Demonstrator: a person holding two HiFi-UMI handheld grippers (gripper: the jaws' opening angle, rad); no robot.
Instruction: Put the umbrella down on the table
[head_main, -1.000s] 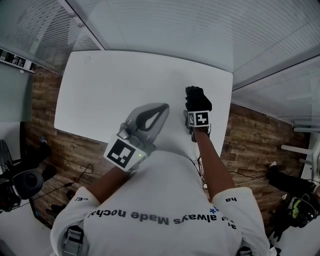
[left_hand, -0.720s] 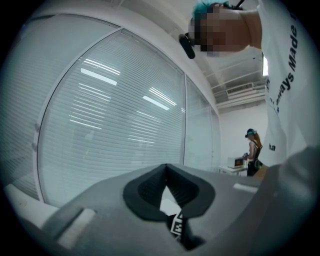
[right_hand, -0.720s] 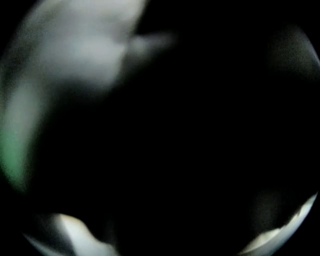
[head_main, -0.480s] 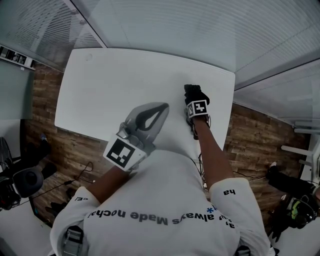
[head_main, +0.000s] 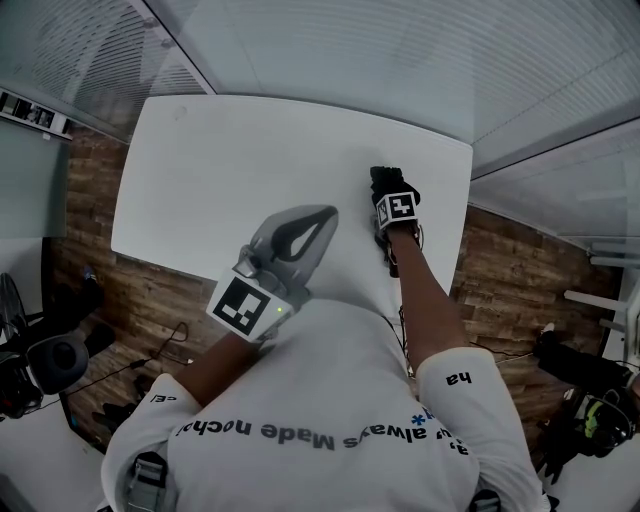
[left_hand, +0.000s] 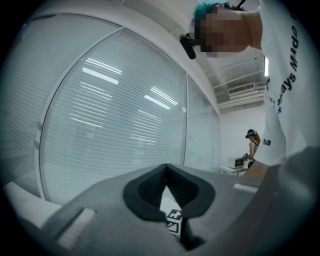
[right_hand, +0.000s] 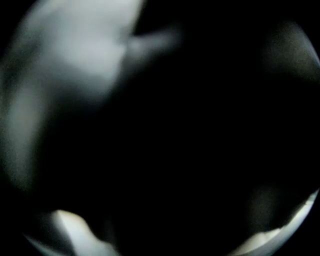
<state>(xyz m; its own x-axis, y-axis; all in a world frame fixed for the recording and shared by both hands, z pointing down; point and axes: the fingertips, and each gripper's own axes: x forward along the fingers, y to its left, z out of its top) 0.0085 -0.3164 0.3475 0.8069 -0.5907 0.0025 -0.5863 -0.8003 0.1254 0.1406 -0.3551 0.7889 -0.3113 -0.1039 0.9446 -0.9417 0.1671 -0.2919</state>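
My right gripper (head_main: 388, 193) has just gone down toward the table (head_main: 230, 170). It has also tipped over more, so now it points steeply down. The black umbrella (head_main: 383, 177) has come down with it. It sits at the tip of that gripper, over the far right part of the table. It looks smaller from the head view than it did a moment ago, so I think it is lower now.

The right gripper view is almost all black, because the umbrella fills it. I can't see the jaws there. The umbrella has moved along with the gripper, though, so I think the jaws are spread wide around it and holding on.

I can't tell yet if the umbrella is touching the table. I think it is very close.

My left gripper (left_hand: 166, 166) has not moved. It points level, near the table's front edge. Its jaws are together at the tips and hold nothing.

To me this means the job is nearly done. What is left is to rest the umbrella on the table and let go.
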